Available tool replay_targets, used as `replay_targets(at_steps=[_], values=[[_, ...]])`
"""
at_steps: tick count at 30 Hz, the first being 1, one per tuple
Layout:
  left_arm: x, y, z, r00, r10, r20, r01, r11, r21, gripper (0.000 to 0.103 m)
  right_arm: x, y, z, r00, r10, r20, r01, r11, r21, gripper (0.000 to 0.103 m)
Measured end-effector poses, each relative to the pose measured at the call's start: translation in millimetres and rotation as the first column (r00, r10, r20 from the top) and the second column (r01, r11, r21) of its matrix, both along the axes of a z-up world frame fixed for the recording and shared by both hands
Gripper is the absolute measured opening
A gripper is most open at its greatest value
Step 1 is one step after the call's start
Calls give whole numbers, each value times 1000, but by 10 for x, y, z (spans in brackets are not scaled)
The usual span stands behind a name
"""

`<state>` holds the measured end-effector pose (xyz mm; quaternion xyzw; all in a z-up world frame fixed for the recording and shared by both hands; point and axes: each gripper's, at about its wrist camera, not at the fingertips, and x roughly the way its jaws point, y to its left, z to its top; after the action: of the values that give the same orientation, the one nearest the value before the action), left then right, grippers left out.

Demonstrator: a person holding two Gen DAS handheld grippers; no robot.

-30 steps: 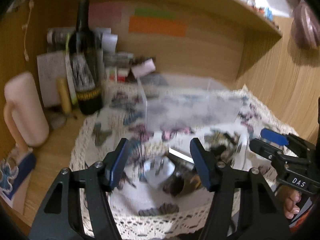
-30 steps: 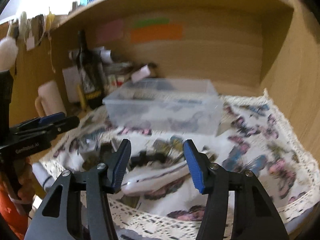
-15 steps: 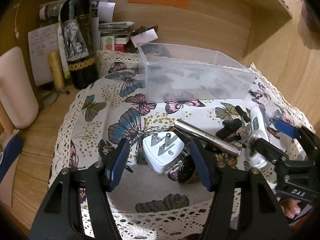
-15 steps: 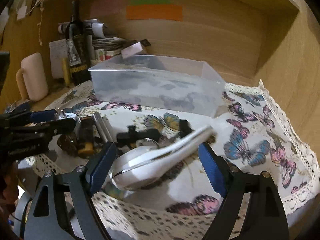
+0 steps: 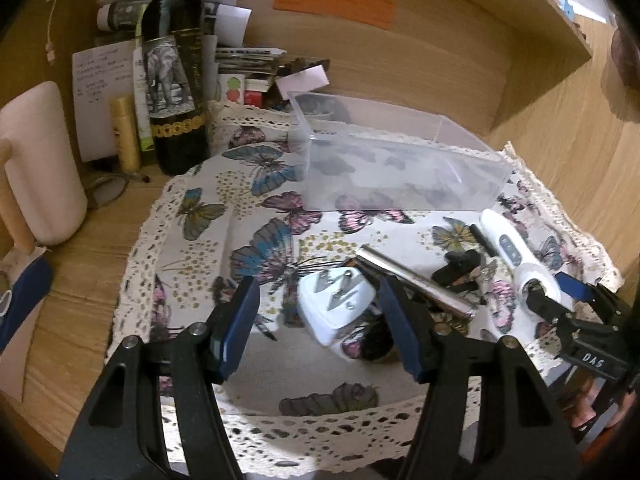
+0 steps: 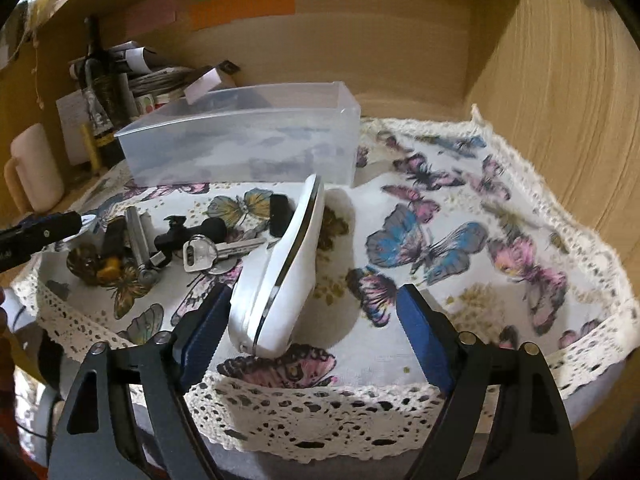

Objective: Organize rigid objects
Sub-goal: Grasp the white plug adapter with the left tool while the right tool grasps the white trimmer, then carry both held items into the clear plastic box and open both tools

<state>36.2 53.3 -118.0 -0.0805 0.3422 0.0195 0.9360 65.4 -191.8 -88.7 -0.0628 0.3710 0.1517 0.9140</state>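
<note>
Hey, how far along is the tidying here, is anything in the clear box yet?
Nothing looks sorted: the clear box seems empty. The right gripper is open around the white device, the left gripper open at the plug. Keys and metal tube remain.

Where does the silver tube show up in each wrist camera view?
Left wrist: the silver tube lies right of centre, beside the white plug.
Right wrist: the same tube lies at far left, left of the key.
Shared landmark: the clear bin stands behind it in both.
</note>
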Motion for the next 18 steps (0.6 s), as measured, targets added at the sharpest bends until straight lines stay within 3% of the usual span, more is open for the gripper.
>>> replay_targets(at_steps=[3, 7, 9, 12, 18], values=[[37, -2, -64, 999, -15, -29, 15, 1000, -2, 62, 18, 72, -37, 1000, 30, -10, -29, 999, 20, 70], [125, -46, -119, 998, -30, -48, 30, 1000, 1, 62, 56, 166, -107, 1000, 27, -13, -27, 999, 26, 54], [164, -60, -130, 998, -33, -52, 33, 999, -8, 59, 69, 173, -108, 1000, 11, -4, -11, 1000, 27, 40], [233, -68, -155, 996, -51, -70, 49, 999, -23, 45, 74, 108, -73, 1000, 5, -3, -4, 998, 59, 38], [173, -94, -126, 998, -52, -38, 52, 999, 7, 43, -28, -59, 166, 997, -25, 79, 20, 997, 72, 35]])
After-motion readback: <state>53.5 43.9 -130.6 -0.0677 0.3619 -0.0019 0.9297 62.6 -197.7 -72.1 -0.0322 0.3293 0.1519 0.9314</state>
